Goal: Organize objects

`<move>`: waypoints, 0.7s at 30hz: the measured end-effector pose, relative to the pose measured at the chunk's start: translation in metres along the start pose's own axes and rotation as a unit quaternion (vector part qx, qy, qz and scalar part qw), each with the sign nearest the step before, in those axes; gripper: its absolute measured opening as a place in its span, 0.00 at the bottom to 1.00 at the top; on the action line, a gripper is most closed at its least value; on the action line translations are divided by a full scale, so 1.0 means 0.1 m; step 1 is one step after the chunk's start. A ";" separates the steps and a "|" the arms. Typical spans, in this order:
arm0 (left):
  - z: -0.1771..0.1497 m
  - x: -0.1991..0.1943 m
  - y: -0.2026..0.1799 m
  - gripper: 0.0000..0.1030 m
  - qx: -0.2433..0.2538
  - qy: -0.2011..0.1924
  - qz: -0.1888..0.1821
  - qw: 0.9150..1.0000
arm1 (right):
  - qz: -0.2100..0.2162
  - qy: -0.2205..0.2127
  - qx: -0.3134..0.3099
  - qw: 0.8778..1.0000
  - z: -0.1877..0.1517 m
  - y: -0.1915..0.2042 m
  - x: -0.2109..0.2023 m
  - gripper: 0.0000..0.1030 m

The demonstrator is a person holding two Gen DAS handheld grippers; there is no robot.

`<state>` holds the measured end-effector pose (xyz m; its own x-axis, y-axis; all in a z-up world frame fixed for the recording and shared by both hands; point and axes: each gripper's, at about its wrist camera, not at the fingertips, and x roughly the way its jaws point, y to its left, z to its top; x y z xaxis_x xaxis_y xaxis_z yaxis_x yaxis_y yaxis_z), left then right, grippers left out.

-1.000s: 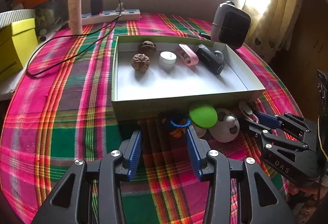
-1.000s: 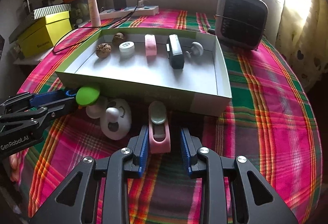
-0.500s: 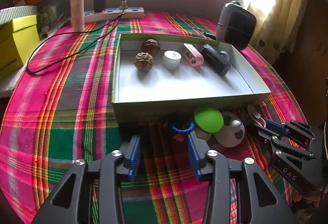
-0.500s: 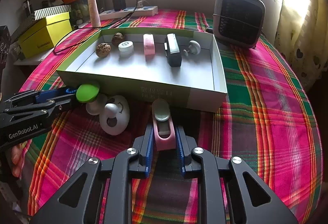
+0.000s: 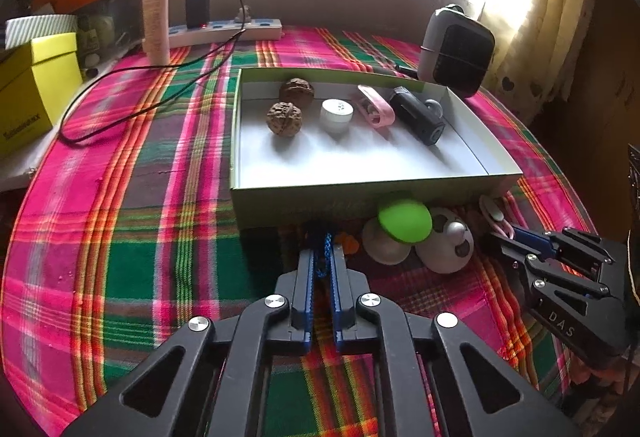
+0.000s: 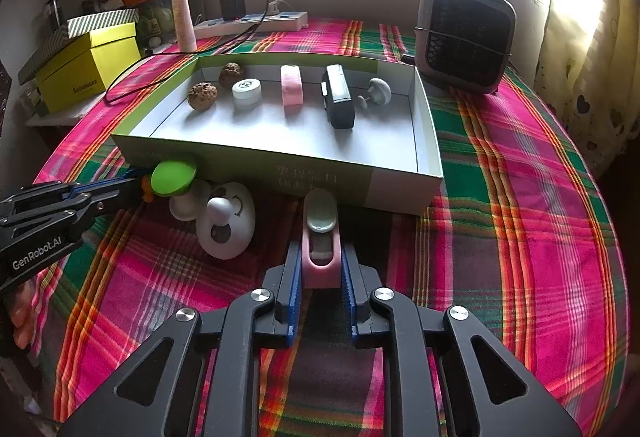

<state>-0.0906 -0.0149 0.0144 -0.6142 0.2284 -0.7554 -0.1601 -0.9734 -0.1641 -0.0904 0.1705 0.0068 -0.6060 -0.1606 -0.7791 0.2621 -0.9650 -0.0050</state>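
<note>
Left gripper (image 5: 322, 257) just clamped on a thin blue braided cord (image 5: 323, 251); right gripper (image 6: 321, 267) just pinched on a pink oblong clip (image 6: 321, 237), grey-green oval pad on top.

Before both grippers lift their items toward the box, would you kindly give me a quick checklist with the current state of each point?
1. Left gripper shut on blue cord: ok.
2. Right gripper shut on pink clip: ok.
3. Free floor space in box: ok.
4. Green disc clear of the cord: cannot tell.
5. Whole cord caught: cannot tell.
</note>
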 end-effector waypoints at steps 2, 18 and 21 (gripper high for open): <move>-0.02 -0.03 0.02 0.06 -0.003 -0.002 -0.001 1.000 | 0.000 0.000 0.000 1.000 0.00 0.00 0.00 0.18; -0.20 -0.25 0.00 0.06 0.017 -0.004 -0.021 1.000 | 0.004 0.000 0.000 1.000 -0.02 0.01 -0.01 0.18; -0.21 -0.23 -0.01 0.12 0.025 0.001 -0.028 0.999 | 0.005 0.000 0.001 1.000 -0.02 0.01 -0.02 0.18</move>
<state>-0.0594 -0.0196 0.0186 -0.6018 0.2828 -0.7469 -0.2331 -0.9567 -0.1744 -0.0874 0.1701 0.0068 -0.6040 -0.1708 -0.7785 0.2664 -0.9639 0.0049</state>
